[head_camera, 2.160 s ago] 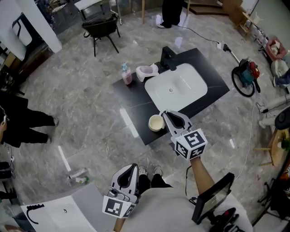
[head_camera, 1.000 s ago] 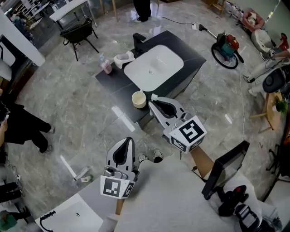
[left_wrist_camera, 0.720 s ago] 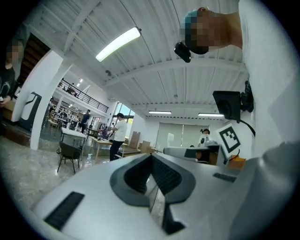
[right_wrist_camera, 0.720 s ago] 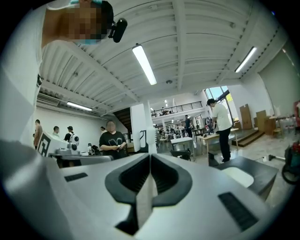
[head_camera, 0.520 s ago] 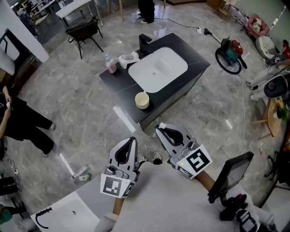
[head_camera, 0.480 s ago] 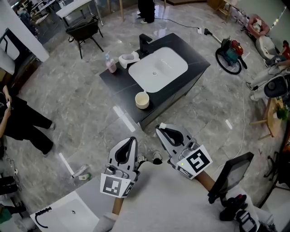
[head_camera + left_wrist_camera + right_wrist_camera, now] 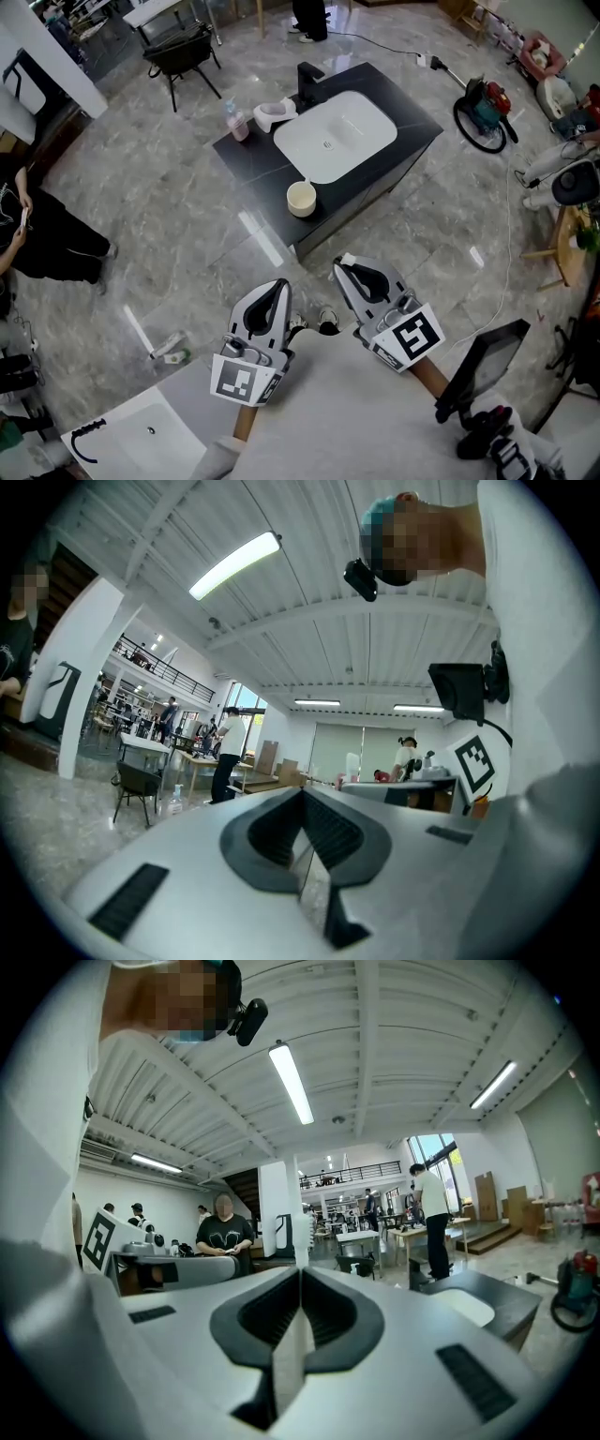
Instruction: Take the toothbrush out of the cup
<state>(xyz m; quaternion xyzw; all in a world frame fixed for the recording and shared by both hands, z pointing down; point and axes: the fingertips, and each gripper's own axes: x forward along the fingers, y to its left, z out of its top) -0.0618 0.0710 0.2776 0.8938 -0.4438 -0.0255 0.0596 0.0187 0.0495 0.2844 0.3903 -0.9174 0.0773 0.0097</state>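
Observation:
A cream cup (image 7: 302, 199) stands on the front edge of the black counter (image 7: 262, 169), beside the white sink (image 7: 337, 136). My right gripper (image 7: 352, 269) is held over the floor, well short of the counter, shut on a thin white toothbrush (image 7: 299, 1239). The brush sticks up from between the jaws, and in the head view only a small white tip of the toothbrush (image 7: 347, 258) shows. My left gripper (image 7: 278, 285) hovers beside it on the left, shut and holding nothing, its jaw tips meeting in the left gripper view (image 7: 302, 794).
A pink soap bottle (image 7: 238, 123), a white dish (image 7: 273, 113) and a black faucet (image 7: 309, 80) sit at the counter's far side. A person in black (image 7: 37, 225) stands at left. A black chair (image 7: 183, 47) and a vacuum (image 7: 487, 108) stand farther off.
My right gripper has drawn back from the cup toward me, away from the counter, still shut on the toothbrush. The left gripper has stayed where it was.

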